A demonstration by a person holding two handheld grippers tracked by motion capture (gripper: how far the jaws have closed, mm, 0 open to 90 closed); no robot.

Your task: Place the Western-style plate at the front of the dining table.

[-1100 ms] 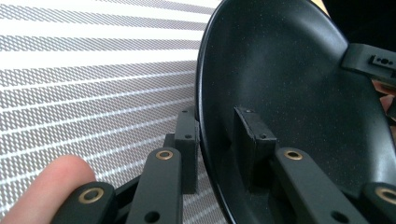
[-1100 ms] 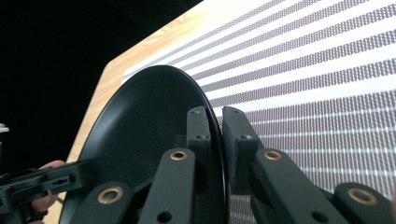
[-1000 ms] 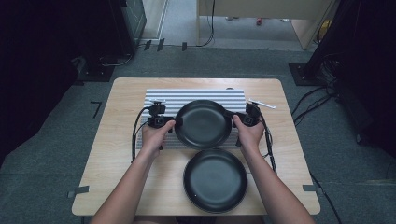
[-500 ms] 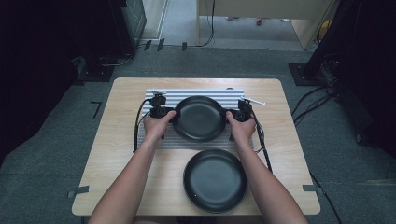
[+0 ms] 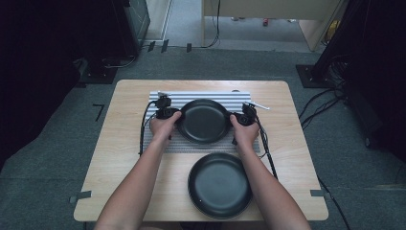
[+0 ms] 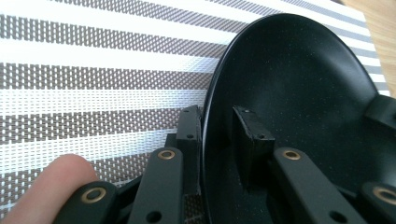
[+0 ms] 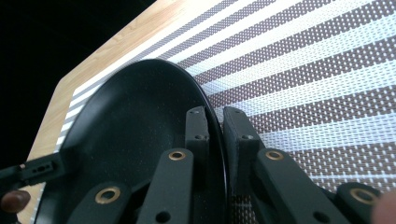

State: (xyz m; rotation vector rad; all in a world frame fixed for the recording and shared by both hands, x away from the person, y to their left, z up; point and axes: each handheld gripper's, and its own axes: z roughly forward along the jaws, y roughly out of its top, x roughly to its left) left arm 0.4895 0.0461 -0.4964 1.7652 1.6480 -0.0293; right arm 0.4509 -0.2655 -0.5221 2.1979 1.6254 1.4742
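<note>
Plate held at both rims over the striped mat

Here the upper black plate (image 5: 204,120) sits over the striped placemat (image 5: 163,99) at the far half of the wooden surface (image 5: 119,158), gripped from both sides. The left hand-held gripper (image 5: 174,115) has its jaws closed on the plate's left rim, one jaw inside the dish and one outside; the right hand-held gripper (image 5: 235,118) pinches the opposite rim the same way. A second black plate (image 5: 220,185) lies near the front edge, untouched. Judging from this, the first plate is all but placed on the mat; whether it rests fully flat I cannot tell. Releasing it is left, and perhaps the second plate
</note>
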